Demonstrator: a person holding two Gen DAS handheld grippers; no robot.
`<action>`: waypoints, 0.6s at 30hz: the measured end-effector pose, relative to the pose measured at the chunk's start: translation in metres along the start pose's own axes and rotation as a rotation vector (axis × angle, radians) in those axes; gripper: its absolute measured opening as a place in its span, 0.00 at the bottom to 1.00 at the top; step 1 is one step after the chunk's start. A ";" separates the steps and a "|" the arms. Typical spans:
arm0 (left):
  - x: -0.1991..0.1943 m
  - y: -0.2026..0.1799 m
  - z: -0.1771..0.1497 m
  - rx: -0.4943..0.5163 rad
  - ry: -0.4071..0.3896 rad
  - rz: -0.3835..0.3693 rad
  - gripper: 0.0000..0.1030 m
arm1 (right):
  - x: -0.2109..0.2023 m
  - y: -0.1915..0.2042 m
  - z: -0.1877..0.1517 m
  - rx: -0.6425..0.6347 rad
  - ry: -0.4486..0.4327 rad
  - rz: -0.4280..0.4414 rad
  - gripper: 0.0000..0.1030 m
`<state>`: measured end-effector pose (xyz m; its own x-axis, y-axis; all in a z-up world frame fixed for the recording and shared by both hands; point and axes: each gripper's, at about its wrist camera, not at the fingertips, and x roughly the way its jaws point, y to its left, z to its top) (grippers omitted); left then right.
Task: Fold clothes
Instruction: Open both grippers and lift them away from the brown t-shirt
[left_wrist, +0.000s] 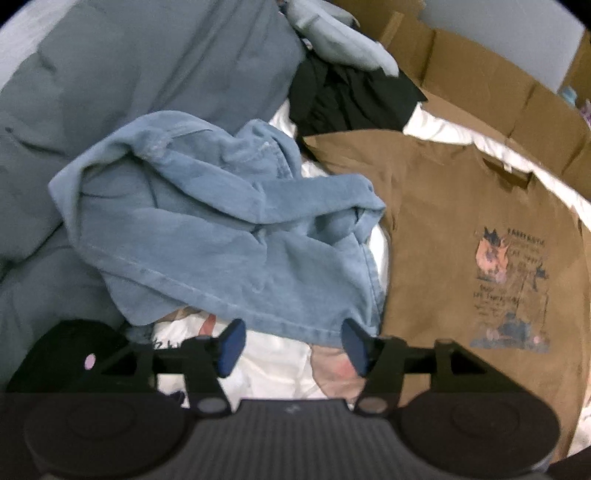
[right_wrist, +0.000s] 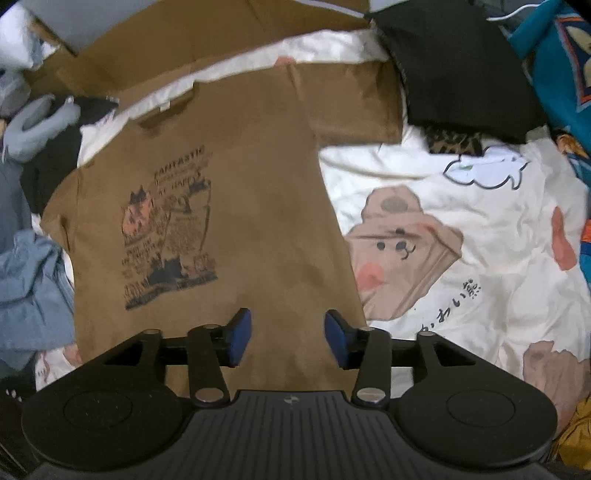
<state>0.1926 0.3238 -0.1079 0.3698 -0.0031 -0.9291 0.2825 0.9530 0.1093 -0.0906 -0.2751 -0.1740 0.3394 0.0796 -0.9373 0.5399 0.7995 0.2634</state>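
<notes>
Grippers both spread and empty: left gripper (left_wrist: 293, 345) above crumpled blue denim (left_wrist: 221, 229), right gripper (right_wrist: 288, 338) above brown T-shirt (right_wrist: 240, 206) lying flat on white bedsheet (right_wrist: 461, 206).

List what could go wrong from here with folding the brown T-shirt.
1. The crumpled denim garment lies right beside the brown T-shirt, at its left sleeve; a fold from that side could catch it.
2. Both hand-held grippers, left and right, are open and hold nothing, so the shirt needs a fresh grasp.
3. The bedsheet is soft and wrinkled; pinching might gather it too.
</notes>
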 end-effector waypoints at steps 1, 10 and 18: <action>-0.006 0.002 0.000 -0.010 -0.002 -0.001 0.66 | -0.005 0.001 0.001 0.006 -0.013 0.006 0.56; -0.064 0.005 0.013 -0.099 -0.028 0.052 0.68 | -0.030 0.014 0.014 -0.062 -0.074 0.044 0.60; -0.091 -0.010 0.033 -0.124 -0.072 0.062 0.73 | -0.051 0.029 0.028 -0.132 -0.148 0.070 0.67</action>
<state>0.1852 0.3043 -0.0129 0.4468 0.0394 -0.8938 0.1478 0.9821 0.1171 -0.0705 -0.2732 -0.1122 0.4875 0.0568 -0.8713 0.4087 0.8670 0.2852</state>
